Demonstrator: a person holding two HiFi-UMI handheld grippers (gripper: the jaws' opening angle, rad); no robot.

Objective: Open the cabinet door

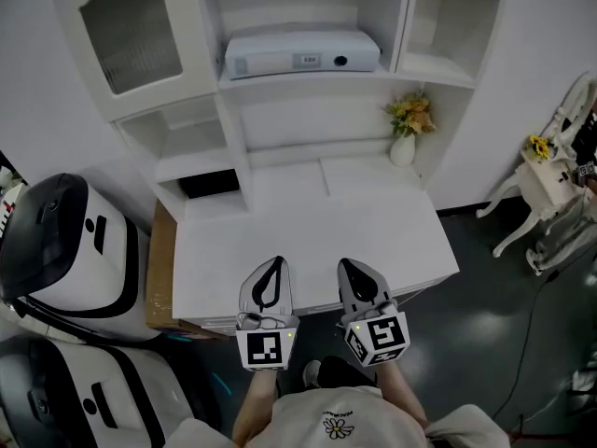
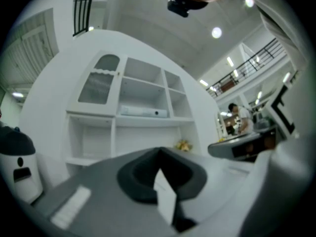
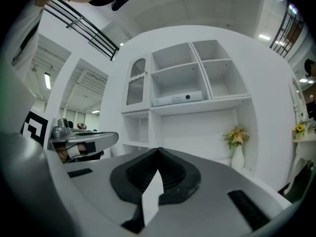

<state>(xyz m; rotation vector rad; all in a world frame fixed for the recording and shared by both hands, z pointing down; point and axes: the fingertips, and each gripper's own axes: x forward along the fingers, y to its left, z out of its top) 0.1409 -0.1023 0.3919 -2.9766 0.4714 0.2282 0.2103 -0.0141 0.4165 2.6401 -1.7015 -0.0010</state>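
Observation:
A white hutch cabinet stands ahead, with a glass-paned door (image 1: 131,31) at its upper left. The same arched-glass door (image 2: 98,85) appears in the left gripper view, and the door (image 3: 137,88) looks flush with its frame in the right gripper view. My left gripper (image 1: 273,263) and right gripper (image 1: 351,265) hover side by side over the front edge of the white counter (image 1: 308,222), well short of the door. The left gripper (image 2: 159,151) has its tips together with nothing between them. The right gripper (image 3: 159,149) is likewise shut and empty.
A white box-shaped device (image 1: 301,54) lies on the middle shelf. A vase of yellow flowers (image 1: 408,129) stands at the counter's back right. White rounded machines (image 1: 65,241) and a cardboard box (image 1: 160,269) crowd the left. A white chair (image 1: 550,194) stands at the right.

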